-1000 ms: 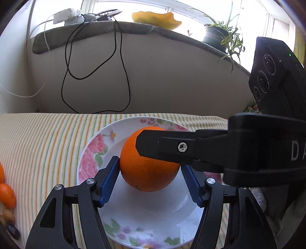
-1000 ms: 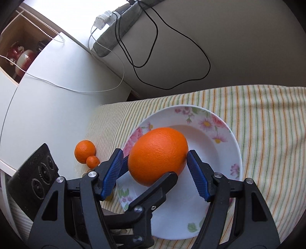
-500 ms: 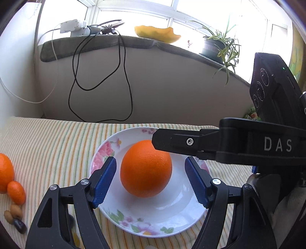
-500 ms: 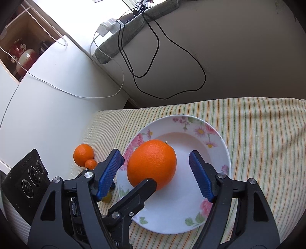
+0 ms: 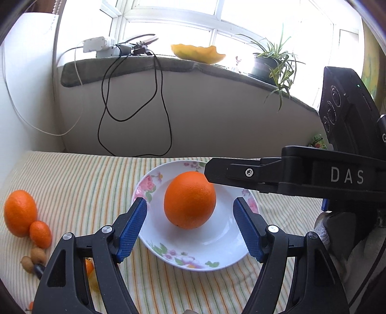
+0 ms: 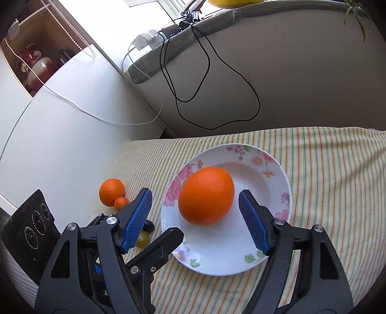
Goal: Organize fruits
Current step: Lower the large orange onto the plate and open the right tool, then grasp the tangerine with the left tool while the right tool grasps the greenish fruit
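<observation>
Orange fruit (image 5: 190, 200) on floral plate (image 5: 217, 251); both grippers (image 5: 190, 227) (image 6: 196, 218) wide open, empty. Risk: nudged, it rolls off plate.

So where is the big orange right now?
The big orange sits on the floral plate on the striped cloth, centred in both wrist views between open blue fingers, touching neither.

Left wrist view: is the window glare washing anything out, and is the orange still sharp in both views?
Left wrist view: window blown out white, orange sharp on the plate. Right wrist view: evenly lit, orange crisp; fisheye bends the edges in both.
</observation>
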{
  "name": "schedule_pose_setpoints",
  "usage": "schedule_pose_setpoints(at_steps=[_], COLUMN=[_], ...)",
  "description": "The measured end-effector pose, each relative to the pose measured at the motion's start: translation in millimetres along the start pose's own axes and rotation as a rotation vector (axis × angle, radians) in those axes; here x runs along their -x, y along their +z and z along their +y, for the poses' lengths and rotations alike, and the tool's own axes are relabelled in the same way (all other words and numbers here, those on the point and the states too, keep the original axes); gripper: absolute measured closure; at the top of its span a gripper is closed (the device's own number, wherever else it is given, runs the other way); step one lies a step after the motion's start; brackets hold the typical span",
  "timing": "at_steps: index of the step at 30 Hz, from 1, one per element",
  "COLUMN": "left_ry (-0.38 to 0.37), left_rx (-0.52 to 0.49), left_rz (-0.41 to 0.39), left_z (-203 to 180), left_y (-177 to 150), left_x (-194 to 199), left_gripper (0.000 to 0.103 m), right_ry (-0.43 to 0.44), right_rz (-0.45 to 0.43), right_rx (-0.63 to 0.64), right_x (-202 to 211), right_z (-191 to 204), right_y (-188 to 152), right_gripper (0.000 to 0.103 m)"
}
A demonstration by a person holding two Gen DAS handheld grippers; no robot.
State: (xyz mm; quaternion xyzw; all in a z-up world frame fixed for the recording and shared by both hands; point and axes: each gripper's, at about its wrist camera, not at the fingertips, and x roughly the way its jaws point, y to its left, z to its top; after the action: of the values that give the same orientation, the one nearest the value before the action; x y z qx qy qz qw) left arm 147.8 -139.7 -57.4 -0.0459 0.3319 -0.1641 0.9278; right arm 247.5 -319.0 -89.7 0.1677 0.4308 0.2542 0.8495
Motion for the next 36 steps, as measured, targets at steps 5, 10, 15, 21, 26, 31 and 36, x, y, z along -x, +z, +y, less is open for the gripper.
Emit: schedule_pose_setpoints(at_steps=[5,10,15,21,26,31,36], left_ry=[0.003,0.010,0.026,0.052,0.077,0.114,0.149], left_rx=[-0.007,-0.011,-0.010,0.004,0.043,0.078,0.091], left_rz=[-0.012,-0.028,-0.038,-0.057,-0.067,-0.068,-0.071], left_z=[1.5,6.0,12.1,25.3,44.6,65.5,80.3], left_y=[-4.0,-9.0,-17.7,-25.9,-38.4,-51.8,-65.1], left_x=[13.4,29.2,46.5,67.5,87.0,104.1,119.6], left_gripper=[0.029,0.029,0.029,0.029,0.029,0.029,0.029], right_ry=[-0.014,-0.022,-0.035,-0.037,-0.047,-0.039,-0.028], right_rz=[-0.020,-0.039,-0.062,-0.085,-0.090,-0.079,-0.046], right_rx=[0.021,0.052,0.092,0.144,0.215,0.285,0.347], right_x=[9.2,17.7,24.8,29.0,28.8,23.3,10.1], right_z=[10.9,24.7,39.3,57.0,74.9,96.3,116.1], right_y=[-7.1,-17.0,-27.5,-41.6,-53.2,-66.1,-79.3], right_gripper=[0.026,0.026,0.026,0.026,0.026,0.026,0.026])
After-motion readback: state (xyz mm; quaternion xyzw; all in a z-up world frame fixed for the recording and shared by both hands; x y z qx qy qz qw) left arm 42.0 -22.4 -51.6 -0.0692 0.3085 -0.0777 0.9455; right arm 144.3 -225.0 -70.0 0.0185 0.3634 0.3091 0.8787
